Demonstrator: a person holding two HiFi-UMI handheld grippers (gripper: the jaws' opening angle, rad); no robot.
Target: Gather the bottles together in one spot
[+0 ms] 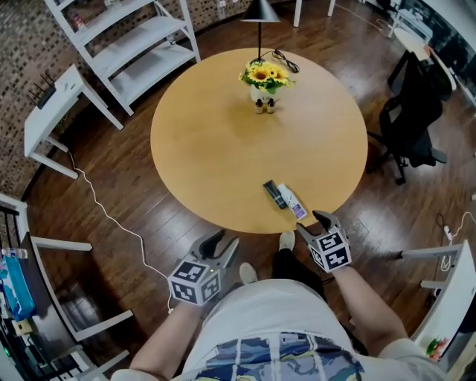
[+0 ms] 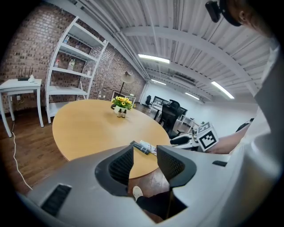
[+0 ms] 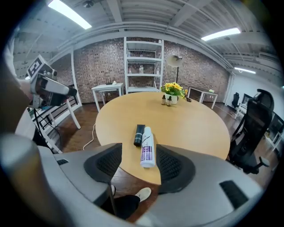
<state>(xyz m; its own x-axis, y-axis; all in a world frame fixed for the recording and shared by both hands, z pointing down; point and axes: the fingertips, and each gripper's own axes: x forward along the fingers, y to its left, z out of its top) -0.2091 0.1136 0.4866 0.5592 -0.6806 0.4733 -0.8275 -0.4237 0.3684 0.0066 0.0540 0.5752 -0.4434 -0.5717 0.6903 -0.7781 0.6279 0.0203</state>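
- Bottles: a black bottle (image 1: 274,194) and a white bottle (image 1: 291,202) with a purple label lie on their sides, touching along their length, on the round wooden table (image 1: 223,149).
- The pair sits close to the table's near rim, and the white bottle's near end is the closer to the edge (a narrow strip of wood shows past it).
- Two small bottles (image 1: 265,106) stand upright just in front of the flower pot (image 1: 265,78) toward the far side, well apart from the lying pair.
- A broad stretch of bare tabletop runs between the two groups and out to the left rim.
- A lamp (image 1: 259,15) stands at the far rim, with its black cord curled on the wood to the right of the flowers.
- The right gripper (image 1: 314,225) hangs just off the near rim over the floor, short of the white bottle. Its jaws stand wide apart and hold nothing (in the right gripper view the white bottle lines up in the gap, but farther ahead).
- The left gripper (image 1: 222,244) is off the table too, over the dark floorboards to the left of the person's shoes, with its jaws spread and nothing between them.
- A black office chair (image 1: 416,119) stands near the right rim, and a white shelf unit (image 1: 134,45) stands near the far left.
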